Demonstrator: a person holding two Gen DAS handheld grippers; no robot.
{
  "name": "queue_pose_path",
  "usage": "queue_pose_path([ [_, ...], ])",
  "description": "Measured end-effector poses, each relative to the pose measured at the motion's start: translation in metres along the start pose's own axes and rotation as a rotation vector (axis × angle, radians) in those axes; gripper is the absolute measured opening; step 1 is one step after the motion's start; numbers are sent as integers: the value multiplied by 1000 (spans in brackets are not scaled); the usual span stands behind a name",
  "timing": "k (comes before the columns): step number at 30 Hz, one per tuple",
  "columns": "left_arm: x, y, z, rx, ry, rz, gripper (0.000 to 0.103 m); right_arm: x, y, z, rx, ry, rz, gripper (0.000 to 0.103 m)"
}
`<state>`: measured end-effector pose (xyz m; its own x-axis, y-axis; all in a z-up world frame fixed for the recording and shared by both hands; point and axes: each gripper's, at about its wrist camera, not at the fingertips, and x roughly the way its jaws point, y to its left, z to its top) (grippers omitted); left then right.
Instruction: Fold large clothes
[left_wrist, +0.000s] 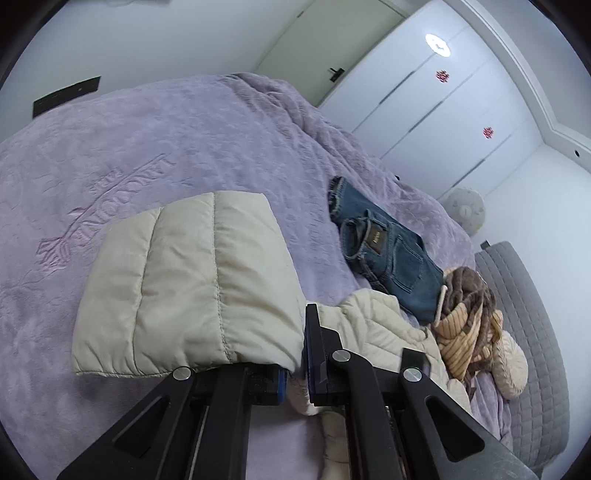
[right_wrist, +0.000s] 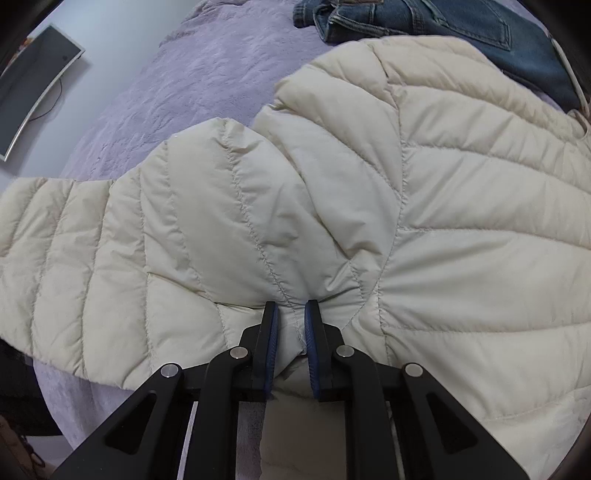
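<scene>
Jacket, cream quilted puffer (right_wrist: 424, 221), lies spread on a lilac plush bedspread (left_wrist: 166, 140), w/ both claws already biting into it. Left gripper (left_wrist: 295, 350) is clamped on the end of one cream sleeve (left_wrist: 184, 288); that sleeve stands up in front of the lens, off the bed. Right gripper (right_wrist: 290, 325) has its blue pads nearly together w/ a pinch of the jacket's fabric bunched between them, approx where sleeve meets body, so it reads as gripping the jacket.

Risks, as I judge them: shell looks slick and the fill puffy, so a thin pinch could slide out of either claw mid-fold, esp. the right one, which holds only a small ridge of cloth. If the sleeve is carried over too fast, trapped air may make it spring back rather than lie flat. Folded blue denim jeans (left_wrist: 388, 251) lie just beside the jacket's far edge, and a tan-and-brown striped knit garment (left_wrist: 465, 317) is near too; a wide sweep could drag or cover them.

Writing: embossed lettering on the bedspread, upside down in left view, not legible. Small tan patch on the jeans' waistband, text too small to read.
</scene>
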<state>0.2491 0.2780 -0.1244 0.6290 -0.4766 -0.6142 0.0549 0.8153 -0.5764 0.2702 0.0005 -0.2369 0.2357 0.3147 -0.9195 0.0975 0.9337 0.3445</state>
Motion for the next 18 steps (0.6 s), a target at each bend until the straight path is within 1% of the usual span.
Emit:
queue_pose_path([
  [3,14,-51,-6,91,18,-49,9,3,-2,1,-29,3,20,16],
  [5,31,-87,-13,152,45,-68,9,-5,-10,4,-26,19,77,16],
  [7,52,-123,-24,213,83,-82,9,-24,-29,5,17,9,139,16],
  [9,76,-154,-43,262,140,-93,9,-50,-58,5,66,-33,153,16],
  [11,102,-186,-66,333,193,-76,9,-78,-94,-2,113,-75,123,16],
  [14,146,-229,-106,465,284,-24,9,-118,-159,-17,189,-124,39,16],
  [18,199,-268,-168,689,363,91,9,-154,-239,-44,291,-150,-72,16],
])
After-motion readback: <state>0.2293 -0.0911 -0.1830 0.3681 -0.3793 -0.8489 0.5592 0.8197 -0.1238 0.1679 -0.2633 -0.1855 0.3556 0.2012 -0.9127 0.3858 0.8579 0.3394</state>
